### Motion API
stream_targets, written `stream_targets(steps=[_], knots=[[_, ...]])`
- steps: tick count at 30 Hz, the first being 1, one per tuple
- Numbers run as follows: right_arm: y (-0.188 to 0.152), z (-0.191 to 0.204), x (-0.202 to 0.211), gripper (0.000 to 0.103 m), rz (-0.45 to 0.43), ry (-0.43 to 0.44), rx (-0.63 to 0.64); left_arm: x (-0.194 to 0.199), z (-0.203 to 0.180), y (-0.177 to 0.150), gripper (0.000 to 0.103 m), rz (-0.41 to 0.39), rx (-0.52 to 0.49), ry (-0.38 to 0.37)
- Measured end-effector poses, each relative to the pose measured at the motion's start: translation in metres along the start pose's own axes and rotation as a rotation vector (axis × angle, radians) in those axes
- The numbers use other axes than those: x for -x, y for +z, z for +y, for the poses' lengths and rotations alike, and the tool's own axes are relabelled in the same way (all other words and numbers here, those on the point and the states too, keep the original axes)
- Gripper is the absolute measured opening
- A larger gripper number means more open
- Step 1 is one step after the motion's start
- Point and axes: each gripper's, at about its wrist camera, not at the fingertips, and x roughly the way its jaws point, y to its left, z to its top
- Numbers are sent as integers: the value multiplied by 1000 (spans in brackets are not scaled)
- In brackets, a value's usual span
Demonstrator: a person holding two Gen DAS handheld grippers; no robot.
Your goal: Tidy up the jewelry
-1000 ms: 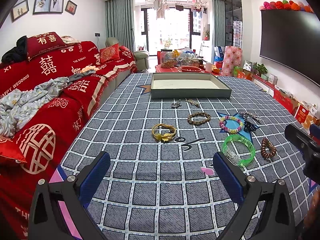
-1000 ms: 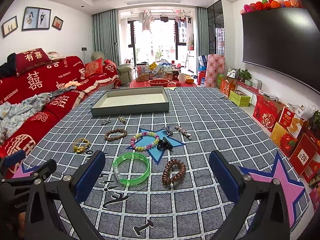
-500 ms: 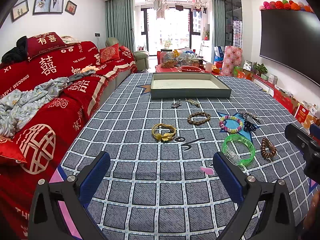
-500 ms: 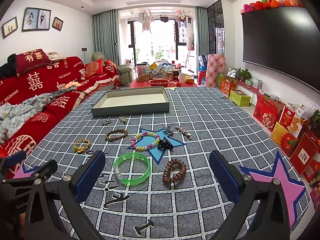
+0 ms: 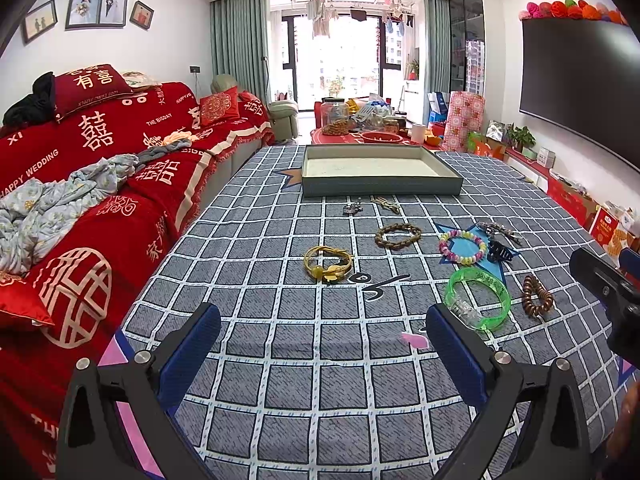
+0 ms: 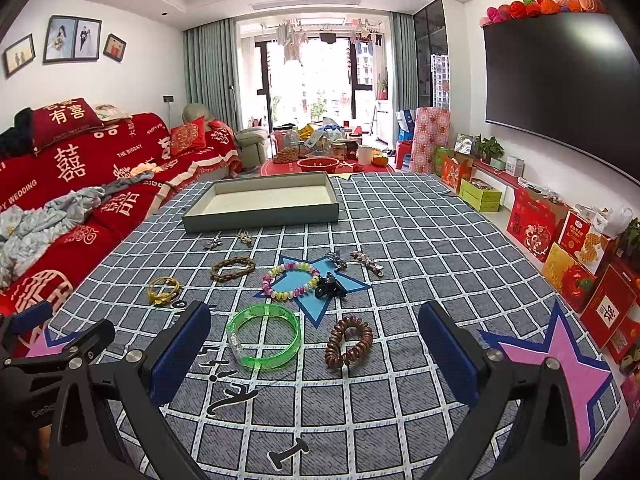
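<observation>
The left gripper (image 5: pixel 320 344) and the right gripper (image 6: pixel 314 342) were wide open and held nothing, as half a second before; nothing had moved. Ahead of the right gripper, near the front edge of the checked cloth (image 6: pixel 420 240), lay a green bangle (image 6: pixel 264 336) beside a brown coil tie (image 6: pixel 348 340). Farther lay a pastel bead bracelet (image 6: pixel 290 280) and a yellow bracelet (image 5: pixel 328 266). The grey tray (image 6: pixel 260 216) stood at the far edge, unobstructed.
</observation>
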Motion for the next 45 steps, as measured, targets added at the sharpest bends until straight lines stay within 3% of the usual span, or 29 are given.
stream_targets(steps=[33,45], knots=[[0,-2,0,103,1,4,-3,0,1,0,103,4,1,-2],[0,14,-8,103,28,13,-10,-5,3,-1,103,22,12,0]])
